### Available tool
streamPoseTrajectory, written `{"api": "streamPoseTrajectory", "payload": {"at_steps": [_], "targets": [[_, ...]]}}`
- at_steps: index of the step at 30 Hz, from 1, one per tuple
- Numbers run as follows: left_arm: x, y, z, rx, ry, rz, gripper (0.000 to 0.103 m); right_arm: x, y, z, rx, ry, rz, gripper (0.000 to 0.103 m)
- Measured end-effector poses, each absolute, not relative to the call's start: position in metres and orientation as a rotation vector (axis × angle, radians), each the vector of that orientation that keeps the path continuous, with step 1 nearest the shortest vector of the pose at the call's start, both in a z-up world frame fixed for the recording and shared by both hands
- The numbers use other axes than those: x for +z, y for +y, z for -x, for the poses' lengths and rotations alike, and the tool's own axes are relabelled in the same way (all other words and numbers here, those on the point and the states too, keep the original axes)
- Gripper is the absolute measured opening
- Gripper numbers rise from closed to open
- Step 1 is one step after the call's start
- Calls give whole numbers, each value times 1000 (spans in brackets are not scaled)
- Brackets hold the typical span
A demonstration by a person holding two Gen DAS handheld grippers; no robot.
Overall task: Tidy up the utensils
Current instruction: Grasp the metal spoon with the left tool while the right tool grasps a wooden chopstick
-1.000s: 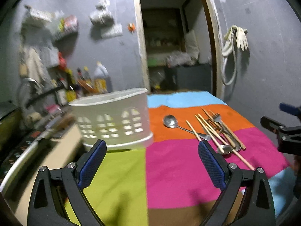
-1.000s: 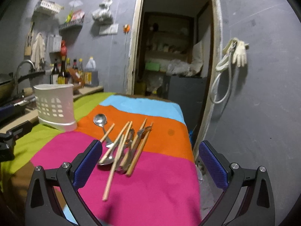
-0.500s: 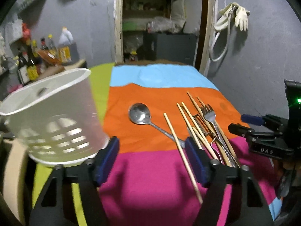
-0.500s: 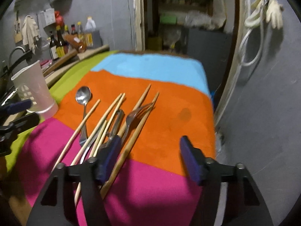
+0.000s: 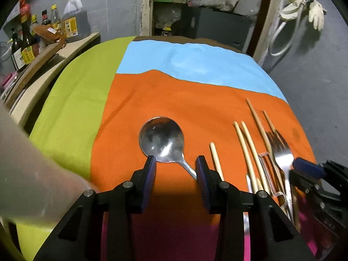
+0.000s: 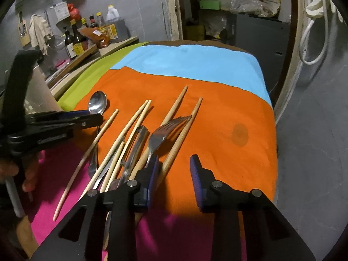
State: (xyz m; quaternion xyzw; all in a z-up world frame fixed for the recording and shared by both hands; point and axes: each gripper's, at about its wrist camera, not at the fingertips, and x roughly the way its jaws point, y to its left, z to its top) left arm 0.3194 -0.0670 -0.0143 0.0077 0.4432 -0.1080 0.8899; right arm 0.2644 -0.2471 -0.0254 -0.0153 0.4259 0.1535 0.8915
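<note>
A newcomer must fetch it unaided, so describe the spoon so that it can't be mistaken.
Start at the striped cloth on the table and go to its orange band. The spoon lies at the left end of the row of utensils, bowl pointing away, between the fingers of the open left tool. It is the only round-bowled metal piece; its neighbours are thin wooden chopsticks and a tined fork.

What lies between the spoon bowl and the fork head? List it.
Pale wooden chopsticks lie between the spoon and the fork, plus a metal peeler, clearest in the right wrist view.
</note>
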Motion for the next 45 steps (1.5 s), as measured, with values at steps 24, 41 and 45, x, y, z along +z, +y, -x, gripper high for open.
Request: {"api": "streamPoseTrajectory", "payload": {"at_steps": [24, 41, 45], "targets": [[-16, -66, -286, -385, 965, -58, 3, -24, -278, -250, 337, 992, -57, 7], [-22, -66, -260, -441, 1015, -225, 10, -29, -260, -243, 303, 996, 56, 7], [-21, -65, -261, -479, 1068, -254, 20, -29, -254, -247, 294, 1020, 99, 8]]}}
